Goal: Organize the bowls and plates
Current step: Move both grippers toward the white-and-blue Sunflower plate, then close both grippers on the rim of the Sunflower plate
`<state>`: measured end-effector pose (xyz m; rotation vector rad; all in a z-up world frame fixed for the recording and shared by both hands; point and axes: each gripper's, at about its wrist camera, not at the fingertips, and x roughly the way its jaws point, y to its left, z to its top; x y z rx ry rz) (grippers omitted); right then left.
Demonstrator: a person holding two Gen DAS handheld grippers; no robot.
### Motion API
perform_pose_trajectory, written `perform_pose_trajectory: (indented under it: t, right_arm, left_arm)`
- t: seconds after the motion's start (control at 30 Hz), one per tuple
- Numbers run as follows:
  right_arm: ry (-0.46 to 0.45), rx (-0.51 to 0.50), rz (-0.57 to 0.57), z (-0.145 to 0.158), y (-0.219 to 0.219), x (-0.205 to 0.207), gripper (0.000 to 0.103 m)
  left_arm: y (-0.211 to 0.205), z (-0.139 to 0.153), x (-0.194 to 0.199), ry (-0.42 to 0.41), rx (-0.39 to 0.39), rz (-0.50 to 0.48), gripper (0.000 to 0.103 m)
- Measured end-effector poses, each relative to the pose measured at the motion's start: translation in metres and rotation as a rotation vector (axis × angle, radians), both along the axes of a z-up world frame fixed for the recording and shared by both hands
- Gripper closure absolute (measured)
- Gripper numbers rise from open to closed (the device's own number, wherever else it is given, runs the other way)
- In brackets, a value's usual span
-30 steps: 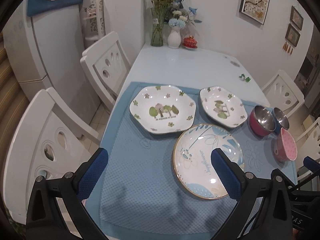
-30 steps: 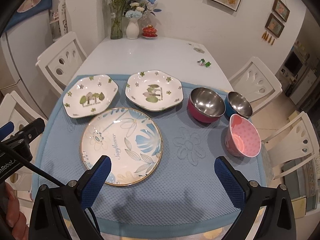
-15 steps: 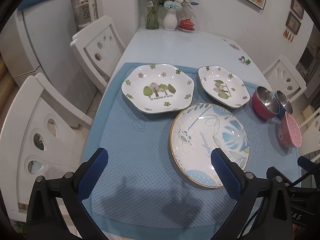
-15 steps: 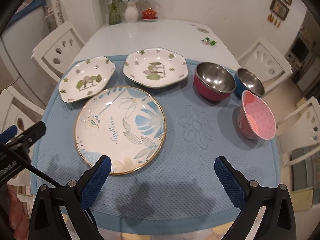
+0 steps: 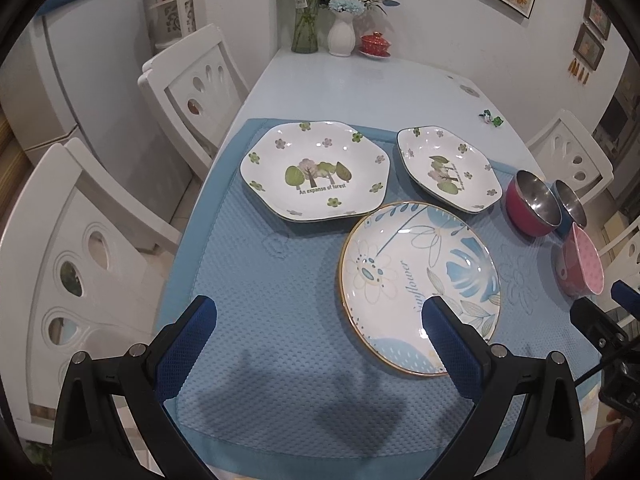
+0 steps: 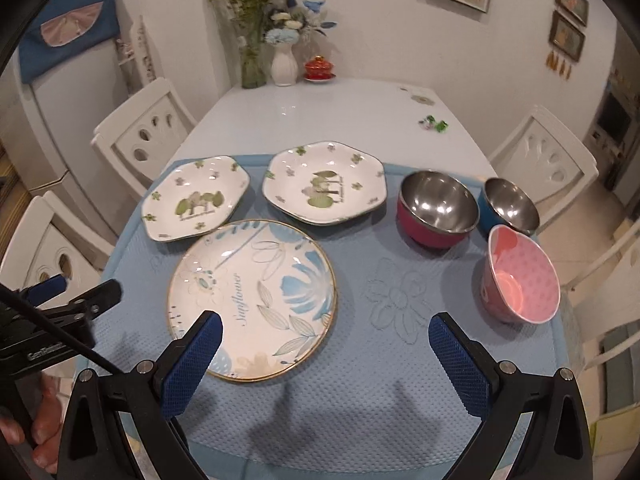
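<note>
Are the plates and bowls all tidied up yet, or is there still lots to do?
Nothing is stacked yet. The round sunflower plate, the two tree plates, and the red bowl, blue bowl and pink bowl each sit singly on the blue mat. The left gripper and right gripper are open and empty above it. So all the sorting is left.

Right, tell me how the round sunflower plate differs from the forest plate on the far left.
The sunflower plate is round with a gold rim; the forest plate has an angular, many-sided edge. The sunflower plate carries blue flowers and leaves; the forest plate carries green trees with small flowers round its border. The sunflower plate looks flatter and lies nearer the cameras. Both are white, empty and resting on the blue mat.
</note>
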<state>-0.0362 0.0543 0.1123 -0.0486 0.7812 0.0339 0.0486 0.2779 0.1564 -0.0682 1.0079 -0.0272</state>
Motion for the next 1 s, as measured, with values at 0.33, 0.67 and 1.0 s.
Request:
perform_pose_trajectory:
  t: [0.33, 0.67, 1.0]
  right_arm:
    - [0.107, 0.065, 0.037, -0.042, -0.007, 0.033, 0.002]
    - [0.221, 0.024, 0.061, -0.091, -0.007, 0.083, 0.025]
    - [0.255, 0.051, 0.081, -0.110, -0.014, 0.116, 0.036]
  left_arm:
    - [0.003, -0.023, 0.020, -0.003, 0.019, -0.020, 0.001]
    - [0.001, -0.076, 0.056, 0.113, -0.070, -0.088, 0.001]
    - [-0.007, -0.093, 0.073, 0.149, -0.111, -0.131, 0.007]
